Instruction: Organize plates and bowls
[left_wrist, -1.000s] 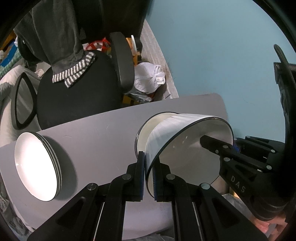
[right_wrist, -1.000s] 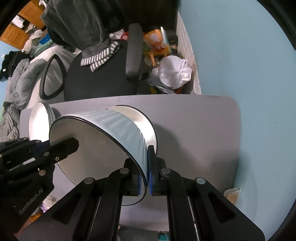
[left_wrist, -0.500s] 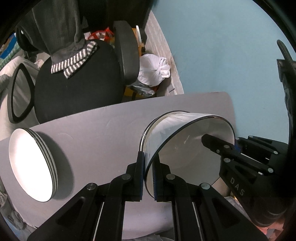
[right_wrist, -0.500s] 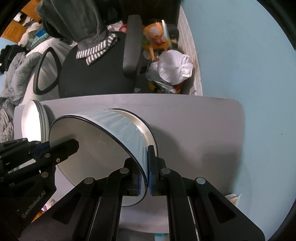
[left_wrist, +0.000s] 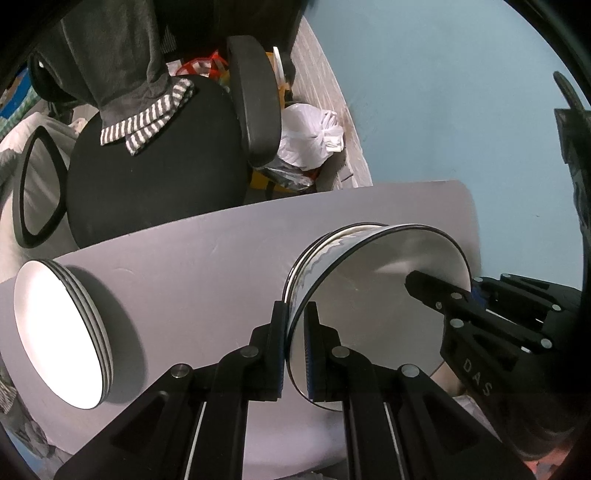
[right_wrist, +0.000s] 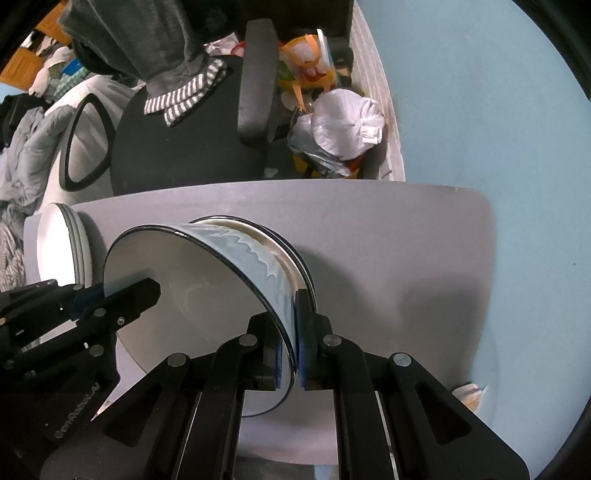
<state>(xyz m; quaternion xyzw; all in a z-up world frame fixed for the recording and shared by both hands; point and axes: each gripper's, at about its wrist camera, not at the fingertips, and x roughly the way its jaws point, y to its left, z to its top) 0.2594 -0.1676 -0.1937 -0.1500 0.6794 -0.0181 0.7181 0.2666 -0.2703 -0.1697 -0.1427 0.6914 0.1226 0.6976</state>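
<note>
1. Much of the bowl's (left_wrist: 373, 295) base is hidden. It sits in or just over another bowl (right_wrist: 295, 254) beneath, of which only stacked dark rims show; whether the two touch cannot be told.
2. The left gripper (left_wrist: 294, 347) pinches the bowl's near rim, one pad inside and one outside. The right gripper (right_wrist: 289, 354) pinches the opposite rim, but its jaws are starting to part, with the wall between them.
3. In each wrist view the other gripper's lower finger is hidden behind the bowl wall.
4. The bowl is glossy white inside, with a dark rim and a pale blue wavy glaze outside. The fingers are black with blue pads.
5. A stack of plates (left_wrist: 61, 332), white with dark edges, lies near the desk's left edge, well apart from the bowls; the count is hard to read.
6. The desk (left_wrist: 207, 266) is matte grey with rounded corners; the bowls sit toward its right side.
7. Past the far edge stand a black chair (left_wrist: 147, 173) draped with grey, striped-cuffed clothing, a white bag (left_wrist: 310, 136) and blurred clutter. A pale blue wall (left_wrist: 443, 92) flanks the right.
</note>
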